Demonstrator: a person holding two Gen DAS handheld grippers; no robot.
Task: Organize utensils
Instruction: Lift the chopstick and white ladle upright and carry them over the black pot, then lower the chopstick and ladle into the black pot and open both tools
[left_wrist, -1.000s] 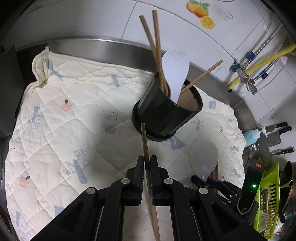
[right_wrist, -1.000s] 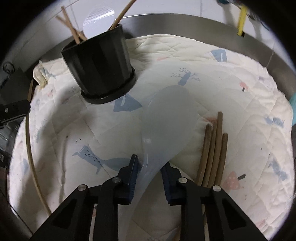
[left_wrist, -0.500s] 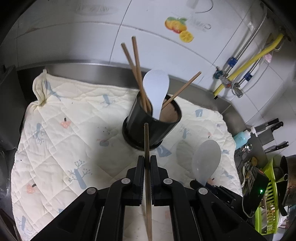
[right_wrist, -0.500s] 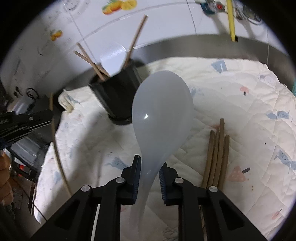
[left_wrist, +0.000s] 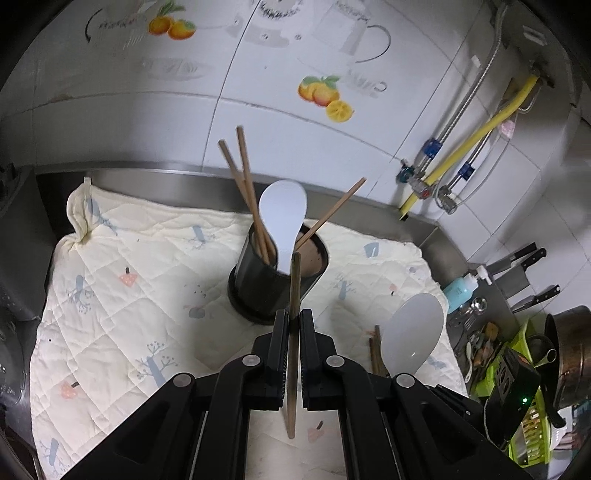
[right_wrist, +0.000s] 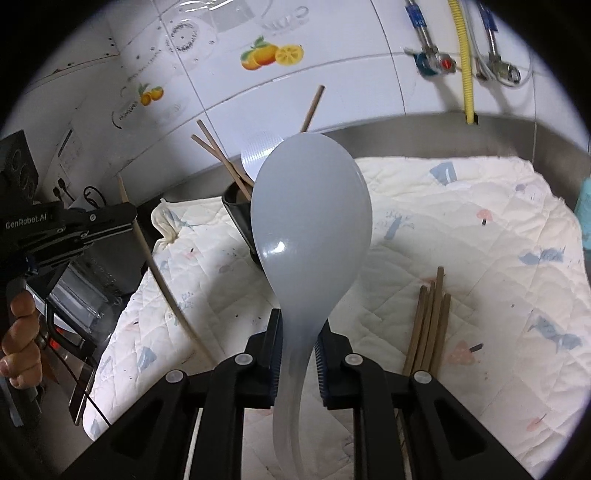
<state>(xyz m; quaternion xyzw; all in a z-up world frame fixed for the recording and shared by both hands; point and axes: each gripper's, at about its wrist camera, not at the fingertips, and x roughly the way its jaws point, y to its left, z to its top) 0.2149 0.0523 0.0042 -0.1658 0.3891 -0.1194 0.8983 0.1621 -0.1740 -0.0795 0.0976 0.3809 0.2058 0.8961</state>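
A black utensil holder stands on the quilted cloth. It holds three chopsticks and a white rice paddle. My left gripper is shut on a single wooden chopstick, held upright in the air in front of the holder. My right gripper is shut on the handle of a translucent grey spoon, raised above the cloth; the spoon also shows in the left wrist view. The spoon hides most of the holder in the right wrist view. Several dark chopsticks lie on the cloth to the right.
A steel counter edge and tiled wall are behind the cloth. Pipes and a yellow hose run at the right. Knives, a blue bottle, a pot and a green rack crowd the far right.
Both grippers have risen well above the cloth with their loads. The spoon has come off the cloth and tilted upright. The chopstick has lifted toward the holder's rim.
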